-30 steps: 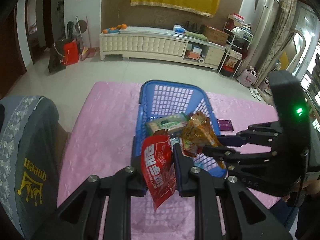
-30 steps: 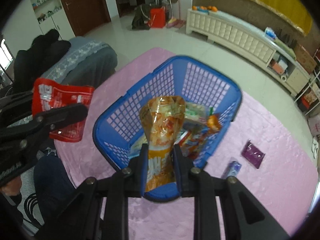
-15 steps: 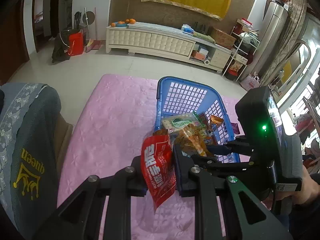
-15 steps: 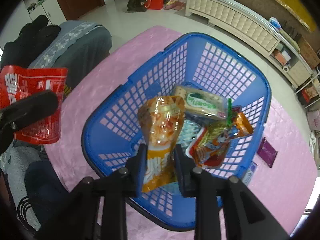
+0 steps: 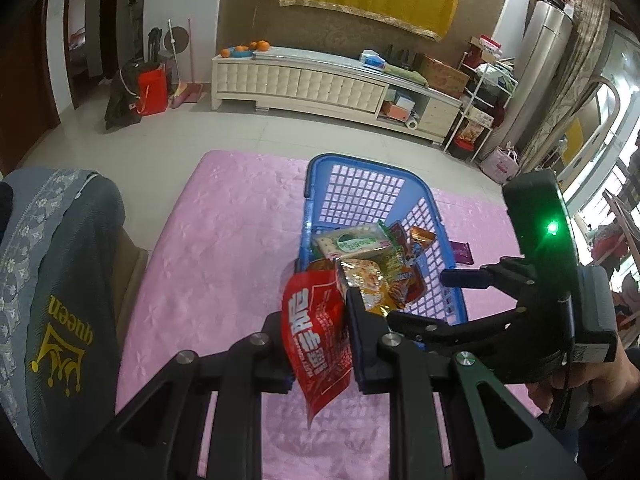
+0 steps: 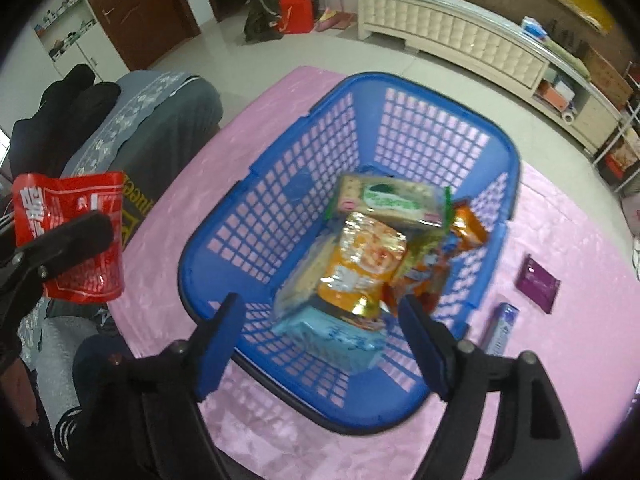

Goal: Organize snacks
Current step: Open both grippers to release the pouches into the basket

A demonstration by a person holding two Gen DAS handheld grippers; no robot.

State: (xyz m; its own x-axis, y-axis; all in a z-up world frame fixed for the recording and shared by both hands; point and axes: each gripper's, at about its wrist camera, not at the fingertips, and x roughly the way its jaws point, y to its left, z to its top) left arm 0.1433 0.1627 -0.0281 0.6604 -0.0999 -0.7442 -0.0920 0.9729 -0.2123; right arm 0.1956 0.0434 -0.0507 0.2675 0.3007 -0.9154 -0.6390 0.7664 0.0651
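Note:
My left gripper [image 5: 318, 332] is shut on a red snack packet [image 5: 308, 312] and holds it upright above the pink cloth, left of the blue basket [image 5: 360, 160]. From the right wrist the same red packet [image 6: 76, 236] shows at the far left. My right gripper [image 6: 320, 340] hangs over the near end of the blue basket [image 6: 248, 216] with its jaws opening. Its pads touch nothing. An orange snack packet [image 6: 360, 264], slightly blurred, lies loose on the pile in the basket below them. A green cracker pack [image 6: 392, 200] lies behind it.
On the pink cloth [image 6: 560, 360], right of the basket, lie a purple packet [image 6: 538, 282] and a blue-and-white stick pack [image 6: 502, 328]. A chair with a grey cover [image 5: 60, 280] stands at the table's left edge. A white cabinet [image 5: 300, 80] stands far behind.
My right gripper has opened wide and let go of the orange packet, which now lies in the basket. The left gripper still holds the red packet in the same place.

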